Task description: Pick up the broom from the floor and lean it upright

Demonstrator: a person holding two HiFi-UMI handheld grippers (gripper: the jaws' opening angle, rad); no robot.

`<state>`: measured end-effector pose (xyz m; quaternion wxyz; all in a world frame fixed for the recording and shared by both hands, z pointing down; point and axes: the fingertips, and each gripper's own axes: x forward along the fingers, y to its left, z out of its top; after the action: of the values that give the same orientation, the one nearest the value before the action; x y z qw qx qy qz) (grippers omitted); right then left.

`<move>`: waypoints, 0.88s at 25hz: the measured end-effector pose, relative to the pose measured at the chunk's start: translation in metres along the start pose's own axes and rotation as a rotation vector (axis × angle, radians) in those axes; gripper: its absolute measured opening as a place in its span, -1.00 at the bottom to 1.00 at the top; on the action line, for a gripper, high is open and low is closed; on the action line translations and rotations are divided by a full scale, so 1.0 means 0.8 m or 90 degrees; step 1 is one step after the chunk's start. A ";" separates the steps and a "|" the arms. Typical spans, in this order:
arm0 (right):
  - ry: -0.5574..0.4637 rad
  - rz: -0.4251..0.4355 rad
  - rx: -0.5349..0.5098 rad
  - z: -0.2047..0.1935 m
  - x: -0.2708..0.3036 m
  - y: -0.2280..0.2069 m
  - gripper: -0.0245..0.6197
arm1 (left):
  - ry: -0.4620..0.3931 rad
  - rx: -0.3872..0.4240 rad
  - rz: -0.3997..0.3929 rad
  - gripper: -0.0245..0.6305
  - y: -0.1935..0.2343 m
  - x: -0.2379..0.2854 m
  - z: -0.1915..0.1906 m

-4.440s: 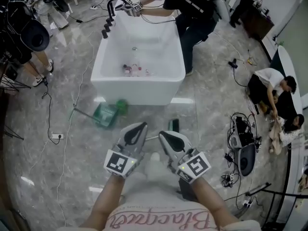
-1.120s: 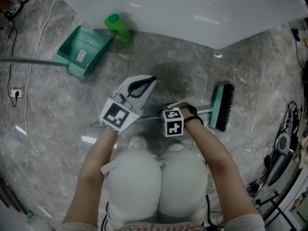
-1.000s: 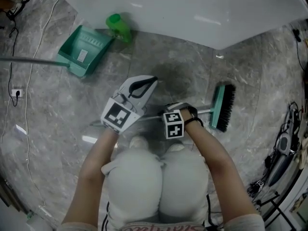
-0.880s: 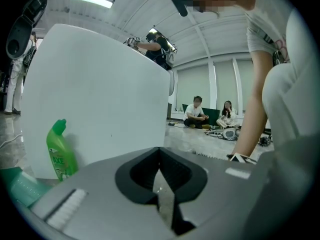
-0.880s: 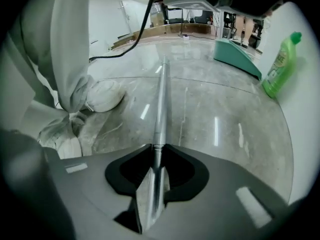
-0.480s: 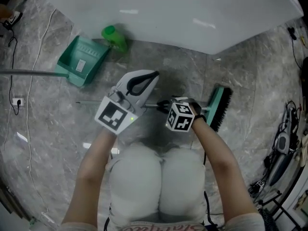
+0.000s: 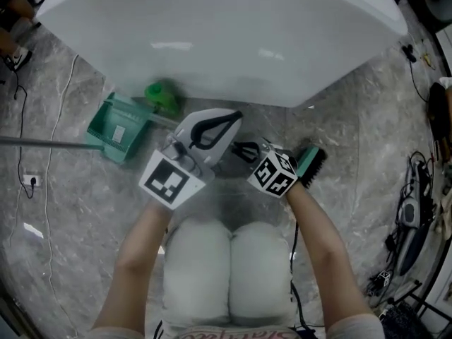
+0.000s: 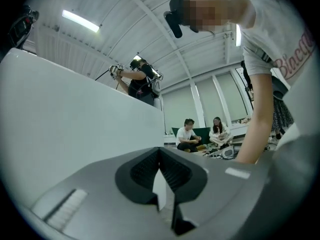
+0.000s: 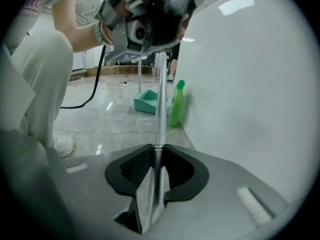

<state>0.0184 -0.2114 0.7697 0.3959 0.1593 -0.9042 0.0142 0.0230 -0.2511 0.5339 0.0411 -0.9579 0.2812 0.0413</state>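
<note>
The broom's teal brush head [image 7: 311, 164] with black bristles hangs low just right of my right gripper [image 7: 240, 149]. Its metal handle [image 9: 160, 99] runs between the right jaws, whose pads press on it. From there the handle slants up into my left gripper [image 7: 235, 116], which is higher and close to the tub. In the left gripper view the jaws [image 8: 160, 165] are shut, with a pale strip of the handle in the gap behind the pads. The handle's far end [image 7: 161, 120] sticks out near the green bottle.
A large white bathtub [image 7: 212, 34] fills the top of the head view, right in front of both grippers. A green dustpan [image 7: 116, 127] with a long handle [image 7: 42, 143] and a green bottle [image 7: 164, 97] sit at its foot. Cables and gear [image 7: 413, 210] lie at the right.
Both grippers have risen and moved toward the tub with the handle. The brush head has come off its spot on the floor and swung in nearer the right gripper, which has rolled.
</note>
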 end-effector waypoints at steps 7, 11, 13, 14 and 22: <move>-0.120 -0.149 0.052 0.042 -0.054 -0.070 -0.66 | -0.025 -0.008 -0.014 -0.93 -0.007 0.006 0.013; -0.192 -0.240 0.083 0.060 -0.090 -0.107 -0.66 | -0.014 0.013 -0.023 -0.93 -0.011 0.006 0.013; -0.228 -0.285 0.096 0.070 -0.108 -0.126 -0.66 | -0.009 0.025 -0.024 -0.93 -0.010 0.006 0.014; -0.244 -0.305 0.102 0.076 -0.116 -0.134 -0.66 | -0.009 0.029 -0.023 -0.93 -0.009 0.006 0.015; -0.330 -0.468 0.161 0.111 -0.160 -0.183 -0.66 | 0.002 0.056 -0.007 -0.93 -0.003 0.005 0.009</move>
<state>0.0807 -0.3280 0.6019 0.1135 0.5147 -0.8479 -0.0571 0.0274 -0.2504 0.5269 0.0829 -0.9567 0.2778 0.0269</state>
